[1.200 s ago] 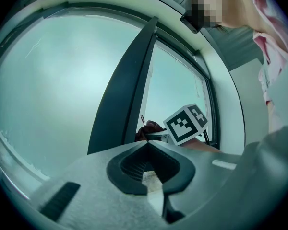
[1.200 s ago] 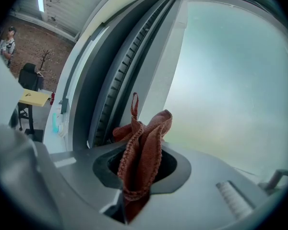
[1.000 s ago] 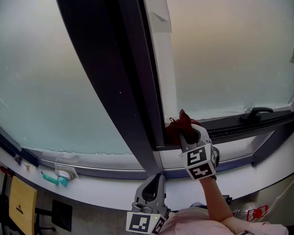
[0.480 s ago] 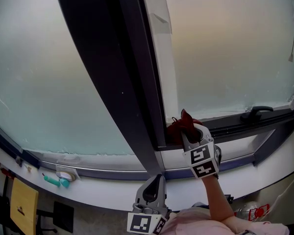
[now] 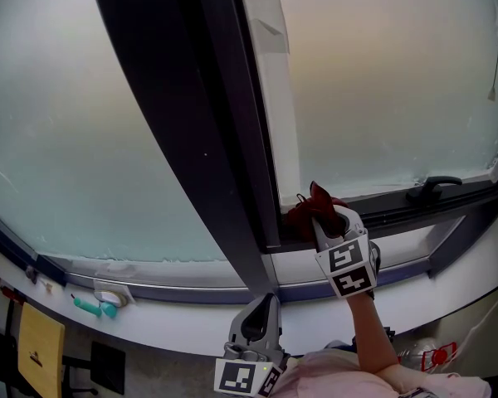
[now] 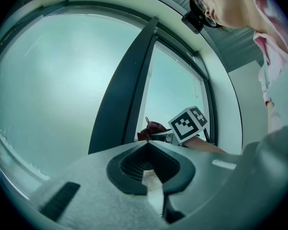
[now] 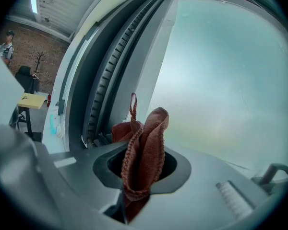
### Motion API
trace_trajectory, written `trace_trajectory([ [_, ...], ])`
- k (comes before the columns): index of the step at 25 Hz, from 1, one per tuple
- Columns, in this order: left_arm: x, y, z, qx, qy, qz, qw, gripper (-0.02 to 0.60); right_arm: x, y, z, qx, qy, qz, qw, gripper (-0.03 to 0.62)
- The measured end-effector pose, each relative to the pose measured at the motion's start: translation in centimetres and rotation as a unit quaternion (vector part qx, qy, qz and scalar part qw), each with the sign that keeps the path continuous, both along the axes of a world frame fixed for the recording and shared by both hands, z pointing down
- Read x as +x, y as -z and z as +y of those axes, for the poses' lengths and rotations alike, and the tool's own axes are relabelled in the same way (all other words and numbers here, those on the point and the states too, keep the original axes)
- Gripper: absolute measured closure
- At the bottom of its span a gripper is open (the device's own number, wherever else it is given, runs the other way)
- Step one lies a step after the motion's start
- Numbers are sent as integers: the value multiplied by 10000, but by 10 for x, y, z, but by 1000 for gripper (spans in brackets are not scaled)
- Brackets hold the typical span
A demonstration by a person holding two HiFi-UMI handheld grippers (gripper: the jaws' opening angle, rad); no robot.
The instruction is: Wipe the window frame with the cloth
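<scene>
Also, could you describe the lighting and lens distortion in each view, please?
Head view: pale frosted glass backlights the dark metal window frame, which bows from wide-angle distortion. Right gripper view: the dark red knitted cloth is sharp, corners vignetted. Left gripper view: strong fisheye, dark corners.

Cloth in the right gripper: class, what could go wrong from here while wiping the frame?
The cloth is pinched in one narrow fold by the right gripper; dragging on the window frame could pull it out. Its loose loop might snag on the handle further along.
</scene>
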State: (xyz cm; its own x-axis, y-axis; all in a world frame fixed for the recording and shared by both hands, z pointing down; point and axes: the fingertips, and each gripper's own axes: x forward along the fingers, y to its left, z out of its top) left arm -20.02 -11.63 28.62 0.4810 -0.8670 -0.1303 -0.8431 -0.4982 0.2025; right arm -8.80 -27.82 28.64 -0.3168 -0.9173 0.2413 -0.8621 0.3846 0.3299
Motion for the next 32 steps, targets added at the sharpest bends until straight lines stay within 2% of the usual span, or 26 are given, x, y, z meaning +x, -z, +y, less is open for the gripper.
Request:
trace_trajectory([
  [32, 10, 3, -6, 11, -83, 61, 9999, 586, 46, 0, -1, -94, -358, -244, 9990, 520],
])
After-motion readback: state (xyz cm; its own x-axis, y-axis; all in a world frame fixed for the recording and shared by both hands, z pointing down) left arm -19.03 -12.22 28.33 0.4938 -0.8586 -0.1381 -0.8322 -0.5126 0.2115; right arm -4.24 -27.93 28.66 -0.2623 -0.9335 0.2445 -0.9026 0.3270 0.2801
